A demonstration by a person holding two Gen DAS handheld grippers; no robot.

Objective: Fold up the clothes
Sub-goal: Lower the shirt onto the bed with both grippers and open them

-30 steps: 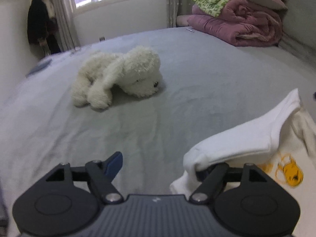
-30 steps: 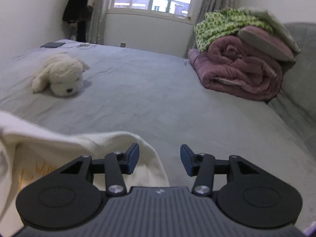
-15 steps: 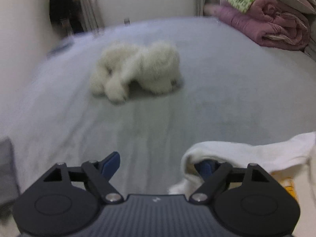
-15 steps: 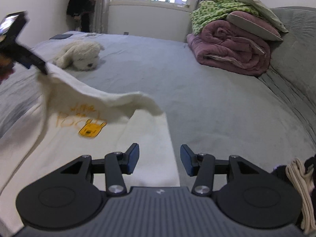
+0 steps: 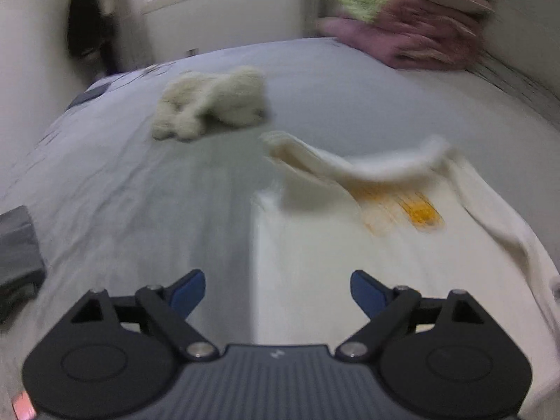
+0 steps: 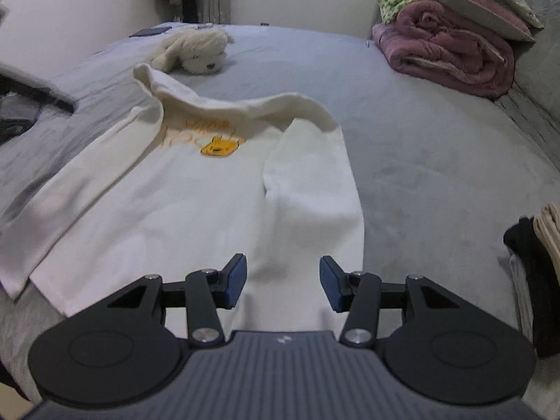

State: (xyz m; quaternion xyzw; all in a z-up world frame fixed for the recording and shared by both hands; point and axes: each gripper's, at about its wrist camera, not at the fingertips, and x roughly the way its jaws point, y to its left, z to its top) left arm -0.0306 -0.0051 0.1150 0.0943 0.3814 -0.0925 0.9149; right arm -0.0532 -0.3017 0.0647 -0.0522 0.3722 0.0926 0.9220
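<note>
A cream long-sleeved shirt (image 6: 196,203) with an orange print (image 6: 218,147) lies spread on the grey bed; its top edge is folded over towards the print. In the left wrist view the same shirt (image 5: 332,245) is blurred. My left gripper (image 5: 278,290) hovers over the shirt's left edge, its jaws opening wide, nothing between them. My right gripper (image 6: 283,281) is open above the shirt's lower hem by the right sleeve (image 6: 315,189), holding nothing.
A white plush dog (image 6: 196,50) lies beyond the shirt. Rolled pink and green bedding (image 6: 451,38) is stacked at the far right. Folded dark and beige clothes (image 6: 535,255) sit at the right edge, a grey item (image 5: 17,252) at the left.
My left gripper let go of the shirt's shoulder, which now lies on the bed, and pulled back. My right gripper drew back to the shirt's hem.
</note>
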